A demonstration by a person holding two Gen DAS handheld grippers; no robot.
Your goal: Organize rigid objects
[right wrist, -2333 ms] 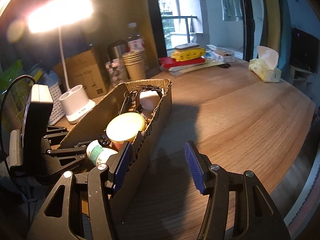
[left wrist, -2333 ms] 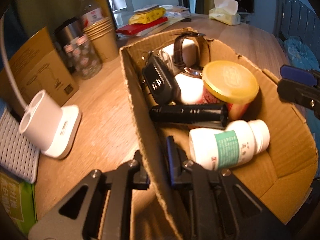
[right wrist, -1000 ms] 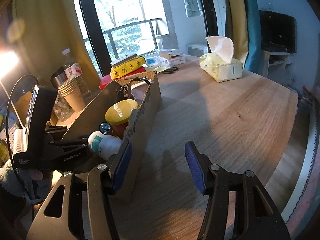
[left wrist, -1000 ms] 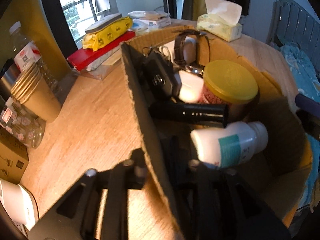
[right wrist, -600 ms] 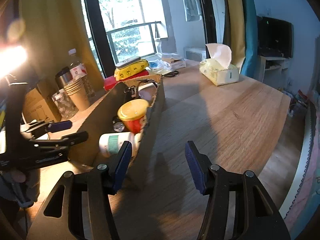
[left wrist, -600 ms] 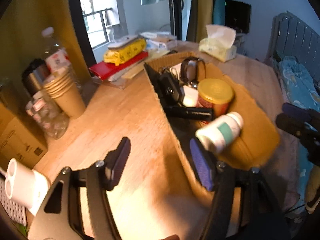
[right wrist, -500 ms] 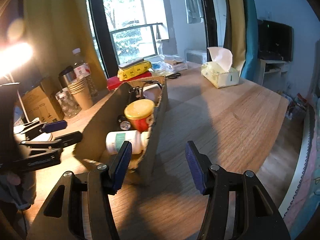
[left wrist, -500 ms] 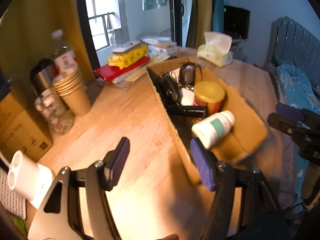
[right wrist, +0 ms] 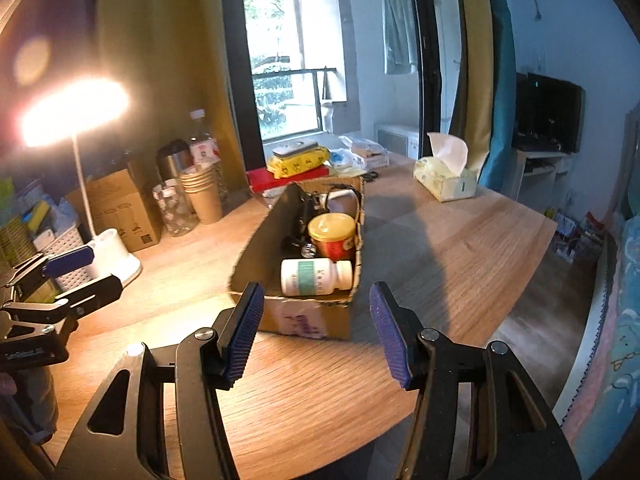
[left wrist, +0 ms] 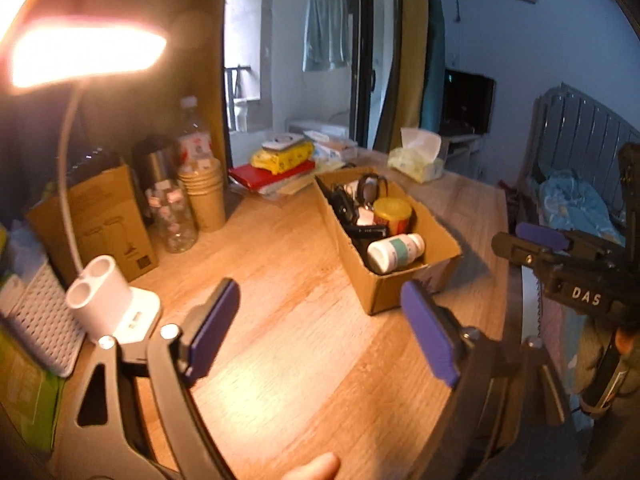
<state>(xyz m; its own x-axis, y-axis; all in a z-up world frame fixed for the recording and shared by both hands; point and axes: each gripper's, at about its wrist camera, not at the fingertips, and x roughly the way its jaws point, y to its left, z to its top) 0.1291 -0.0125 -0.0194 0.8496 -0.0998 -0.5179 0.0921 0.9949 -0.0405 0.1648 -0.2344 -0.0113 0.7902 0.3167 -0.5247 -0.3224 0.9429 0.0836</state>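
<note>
A cardboard box (left wrist: pixel 400 286) (right wrist: pixel 308 320) stands on the wooden table (left wrist: pixel 280 340). It holds a white pill bottle (left wrist: pixel 394 252) (right wrist: pixel 316 277), a yellow-lidded can (left wrist: pixel 392 212) (right wrist: pixel 333 236), a black flashlight (left wrist: pixel 366 232), a watch (left wrist: pixel 370 186) and other small items. My left gripper (left wrist: pixel 320 332) hovers well back from the box, its jaws opening wide with nothing between them. My right gripper (right wrist: pixel 316 334) is open and empty, just short of the box's near end.
A lit desk lamp (left wrist: pixel 108 300) with a white base stands left. Paper cups (left wrist: pixel 204 196), bottles (left wrist: pixel 172 216), a brown carton (left wrist: pixel 104 220), stacked books (left wrist: pixel 276 170) and a tissue box (right wrist: pixel 446 182) line the back. The table's right edge (right wrist: pixel 520 280) drops to the floor.
The left gripper let go of the box wall, opened wide and drew back and up. The right gripper also pulled back from the box. The box stays on the table.
</note>
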